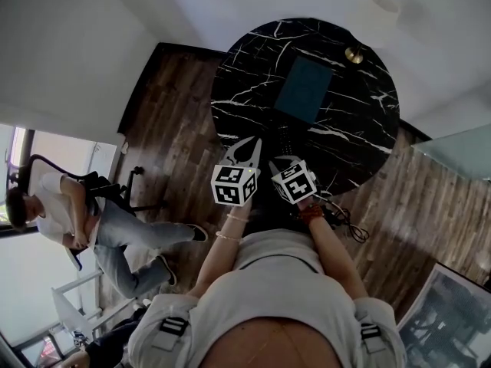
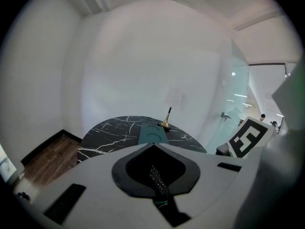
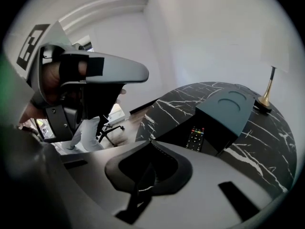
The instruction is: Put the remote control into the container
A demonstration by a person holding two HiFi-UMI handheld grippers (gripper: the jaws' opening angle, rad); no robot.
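A black remote control (image 3: 195,137) lies on the round black marble table (image 1: 253,67), just in front of a teal container (image 1: 303,89) near the table's middle. In the head view the remote (image 1: 285,139) shows as a dark strip between the container and my grippers. My left gripper (image 1: 249,146) hovers at the table's near edge, its jaws touching at the tips with nothing held. Through the gap behind its tips (image 2: 153,146) I see the remote (image 2: 157,179) below. To its right my right gripper (image 1: 282,162) is shut and empty, its tips (image 3: 151,143) short of the remote.
A brass stand (image 1: 354,54) sits on the table's far right, beyond the container (image 3: 224,111). Dark wood floor (image 1: 169,129) surrounds the table. A person (image 1: 69,221) sits on an office chair at the left. A cable (image 1: 347,222) hangs by my right wrist.
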